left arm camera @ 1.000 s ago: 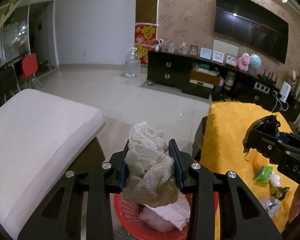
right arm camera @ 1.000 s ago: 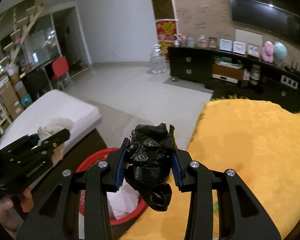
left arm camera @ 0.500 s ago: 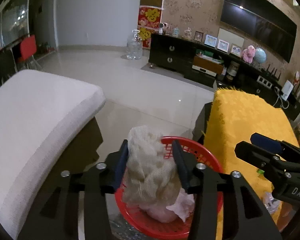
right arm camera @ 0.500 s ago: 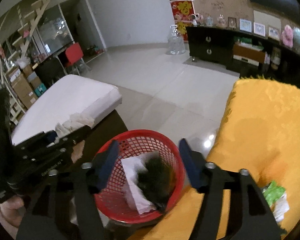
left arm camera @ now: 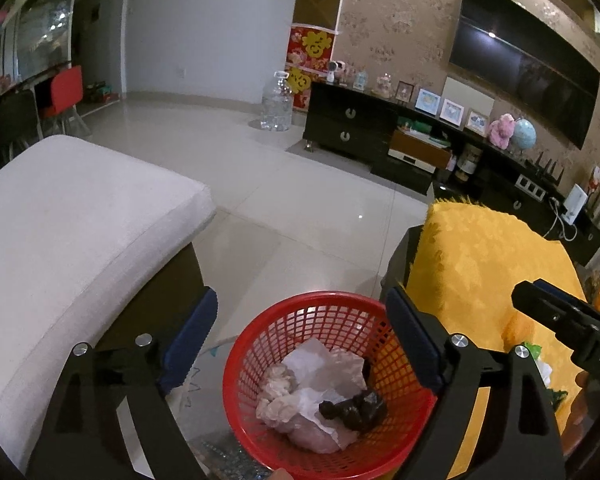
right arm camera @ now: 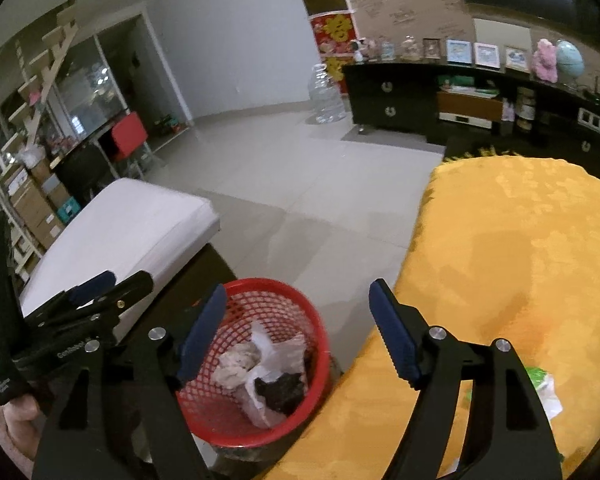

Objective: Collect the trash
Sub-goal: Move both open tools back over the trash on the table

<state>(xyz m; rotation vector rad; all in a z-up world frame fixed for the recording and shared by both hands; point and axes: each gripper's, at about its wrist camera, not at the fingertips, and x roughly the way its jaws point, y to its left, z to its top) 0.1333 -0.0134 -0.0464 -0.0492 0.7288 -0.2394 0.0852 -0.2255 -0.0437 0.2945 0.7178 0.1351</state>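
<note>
Both my claws hang spread wide and empty over the red basket [left arm camera: 332, 384]. A second ago my left claw [left arm camera: 300, 336] was pinched on a wad of cream netting and my right claw [right arm camera: 296, 336] on a crumpled black bag; now both lie inside the basket. The netting wad [left arm camera: 278, 386] sits toward the basket's left side on top of white paper [left arm camera: 320, 368], and the black bag [left arm camera: 354, 406] has settled against the basket's right wall. In the right wrist view the same black lump [right arm camera: 282, 390] shows low in the basket, with the netting [right arm camera: 236, 362] just beside it.

So two pieces of trash are in, and I judge this drop finished. The job is not over, though. On the yellow cloth [right arm camera: 520, 264] covering the surface to the right of the basket, a green wrapper [right arm camera: 538, 376] and some pale scraps next to it are still lying out, near my right claw's outer finger. From the left wrist view a bit of that green [left arm camera: 530, 350] peeks past the right claw's body, right of the basket.

My guess is that the right claw should swing away from the basket to that litter next, since it is closer. The light, crinkly wrapper may slip from the pads, so a grip across its bulk seems wise.
</note>
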